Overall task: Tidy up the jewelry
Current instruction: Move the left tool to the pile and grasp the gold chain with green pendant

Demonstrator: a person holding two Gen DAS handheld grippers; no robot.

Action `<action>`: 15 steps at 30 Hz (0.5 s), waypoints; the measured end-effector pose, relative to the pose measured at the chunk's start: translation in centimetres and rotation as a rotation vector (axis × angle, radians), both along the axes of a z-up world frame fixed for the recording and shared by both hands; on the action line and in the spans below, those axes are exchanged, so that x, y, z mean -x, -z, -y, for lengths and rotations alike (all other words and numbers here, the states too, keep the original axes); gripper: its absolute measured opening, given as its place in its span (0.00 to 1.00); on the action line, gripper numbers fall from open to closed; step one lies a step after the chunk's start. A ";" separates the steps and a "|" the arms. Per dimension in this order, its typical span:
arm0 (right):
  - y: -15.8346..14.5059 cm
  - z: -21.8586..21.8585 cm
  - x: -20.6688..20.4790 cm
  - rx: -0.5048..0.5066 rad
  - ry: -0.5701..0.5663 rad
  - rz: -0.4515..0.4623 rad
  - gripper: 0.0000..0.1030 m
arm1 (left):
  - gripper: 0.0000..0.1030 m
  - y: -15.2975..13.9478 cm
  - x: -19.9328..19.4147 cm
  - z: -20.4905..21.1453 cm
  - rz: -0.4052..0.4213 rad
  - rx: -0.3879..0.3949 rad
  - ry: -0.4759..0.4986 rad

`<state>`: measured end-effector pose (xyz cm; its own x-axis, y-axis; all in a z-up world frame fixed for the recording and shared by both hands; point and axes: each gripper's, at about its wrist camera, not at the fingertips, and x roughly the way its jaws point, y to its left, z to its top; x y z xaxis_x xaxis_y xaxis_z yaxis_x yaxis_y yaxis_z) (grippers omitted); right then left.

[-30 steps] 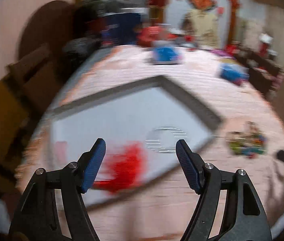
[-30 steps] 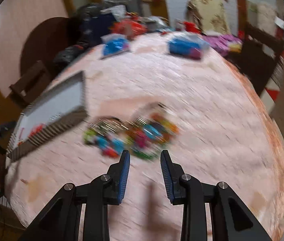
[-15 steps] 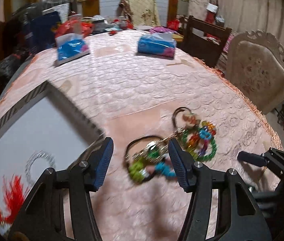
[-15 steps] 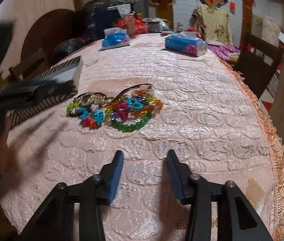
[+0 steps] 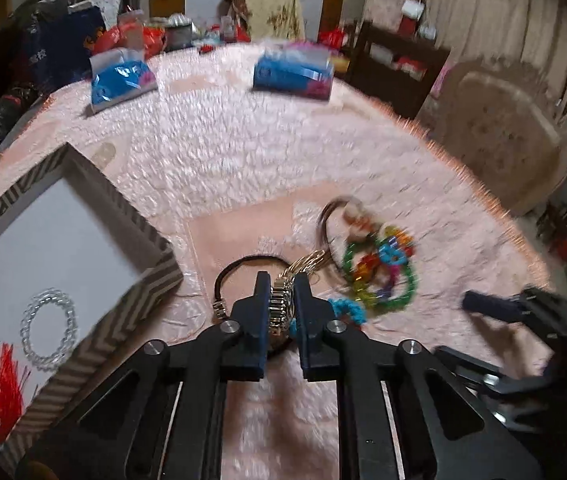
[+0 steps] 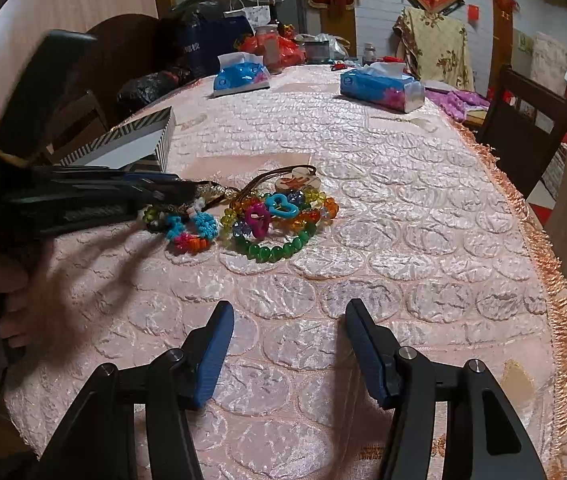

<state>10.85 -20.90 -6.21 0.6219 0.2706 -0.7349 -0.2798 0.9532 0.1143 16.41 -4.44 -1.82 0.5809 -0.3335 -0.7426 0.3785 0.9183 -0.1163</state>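
Observation:
My left gripper is shut on a silver metal-link bracelet at the near edge of a jewelry pile on the pink tablecloth. The pile holds a green bead bracelet, coloured plastic beads, a teal and orange band and a dark cord loop. The left gripper also shows in the right wrist view, reaching into the pile from the left. The striped box at left holds a clear bead bracelet and a red tassel. My right gripper is open and empty, short of the pile.
Two blue tissue packs lie at the far side of the table. The fringed table edge runs along the right. Chairs stand to the right. Bags and clutter sit at the far left.
My left gripper swung from the box to the pile and shut on the silver bracelet. My right gripper drew back from the pile and opened wider.

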 end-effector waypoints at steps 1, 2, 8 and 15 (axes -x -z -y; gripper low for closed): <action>0.0 0.0 0.0 -0.005 0.001 -0.001 0.55 | 0.07 -0.8 0.4 -0.6 0.012 0.026 -0.003; 0.0 0.1 0.0 -0.010 0.002 -0.001 0.55 | 0.05 -1.3 0.7 -1.1 0.018 0.043 -0.009; -0.1 -0.2 0.0 0.003 0.005 0.000 0.55 | 0.05 -2.3 2.9 -4.3 0.024 0.079 -0.024; 0.0 -0.5 -0.1 0.030 0.014 0.001 0.55 | 0.05 1.0 3.9 -6.8 -0.049 0.072 -0.067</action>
<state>10.93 -20.39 -6.24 0.6260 0.2398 -0.7420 -0.2669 0.9600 0.0850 12.55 2.33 -2.79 0.5673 -0.3485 -0.7461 0.3088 0.9299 -0.1996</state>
